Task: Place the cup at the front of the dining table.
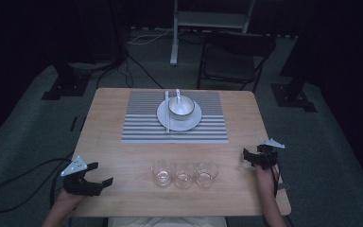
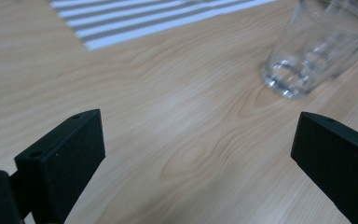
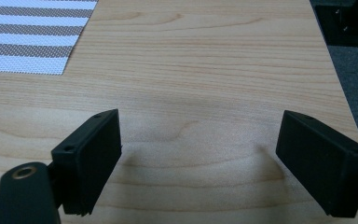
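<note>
- Three clear glasses stand in a row in the lower middle of the high view, near the table's front edge: the left glass [image 1: 161,172], the middle glass [image 1: 183,175] and the right glass [image 1: 206,173], close together and upright; whether they touch I cannot tell. They look empty.
- In the left gripper view the left glass [image 2: 314,46] sits at the upper right, ahead of the jaws and apart from them.
- The left gripper [image 1: 103,181], at the lower left of the high view, has its jaws spread wide with only bare wood between them; it points toward the glasses but holds nothing.
- The right gripper [image 1: 246,157], at the right of the high view, is likewise spread wide over bare table [image 3: 205,70], gripping nothing.
- Farther up the frame, a striped placemat [image 1: 142,127] carries a white plate [image 1: 163,118] with a bowl [image 1: 181,107], a spoon [image 1: 178,94] and chopsticks [image 1: 167,113].
- Judgement: the place setting looks laid, while the glasses are untouched; the work on them seems barely begun, with every glass left to grasp and move.
</note>
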`<state>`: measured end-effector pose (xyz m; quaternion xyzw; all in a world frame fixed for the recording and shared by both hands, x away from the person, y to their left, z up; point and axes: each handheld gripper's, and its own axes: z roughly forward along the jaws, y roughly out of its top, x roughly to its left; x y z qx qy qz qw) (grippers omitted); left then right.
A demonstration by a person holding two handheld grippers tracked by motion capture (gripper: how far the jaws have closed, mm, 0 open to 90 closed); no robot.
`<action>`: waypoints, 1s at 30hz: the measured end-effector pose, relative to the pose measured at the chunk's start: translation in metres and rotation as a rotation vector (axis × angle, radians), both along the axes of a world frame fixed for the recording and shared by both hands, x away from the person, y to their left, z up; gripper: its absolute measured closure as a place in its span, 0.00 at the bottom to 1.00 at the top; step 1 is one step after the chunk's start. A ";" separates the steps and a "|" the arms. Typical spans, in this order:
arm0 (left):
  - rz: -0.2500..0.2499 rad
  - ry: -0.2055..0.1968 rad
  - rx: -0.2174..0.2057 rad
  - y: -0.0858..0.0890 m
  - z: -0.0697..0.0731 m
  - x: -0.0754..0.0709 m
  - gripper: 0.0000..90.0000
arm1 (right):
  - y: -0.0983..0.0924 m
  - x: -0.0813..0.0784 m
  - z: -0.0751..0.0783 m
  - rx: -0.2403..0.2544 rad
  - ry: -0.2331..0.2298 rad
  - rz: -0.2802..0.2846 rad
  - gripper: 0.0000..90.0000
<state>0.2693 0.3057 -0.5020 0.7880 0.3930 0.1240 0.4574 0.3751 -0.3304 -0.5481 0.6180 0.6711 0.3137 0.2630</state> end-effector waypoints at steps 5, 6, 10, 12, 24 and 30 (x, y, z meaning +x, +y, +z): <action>-0.066 -0.025 -0.001 -0.021 0.013 0.011 0.04 | -0.001 0.000 0.000 0.006 -0.001 0.000 0.15; -0.082 -0.032 -0.003 -0.025 0.016 0.012 0.04 | -0.001 0.000 0.000 0.007 0.000 -0.001 0.15; -0.108 -0.072 -0.002 -0.038 0.028 0.018 0.04 | -0.001 0.000 0.000 0.006 0.003 -0.003 0.15; -0.126 -0.076 -0.012 -0.044 0.034 0.021 0.04 | -0.001 0.000 0.000 0.006 0.004 -0.002 0.15; -0.222 -0.149 -0.008 -0.086 0.064 0.032 0.04 | -0.001 0.000 0.000 0.007 0.002 0.000 0.15; -0.270 -0.171 0.006 -0.112 0.075 0.039 0.04 | -0.001 0.000 0.000 0.011 0.001 0.001 0.15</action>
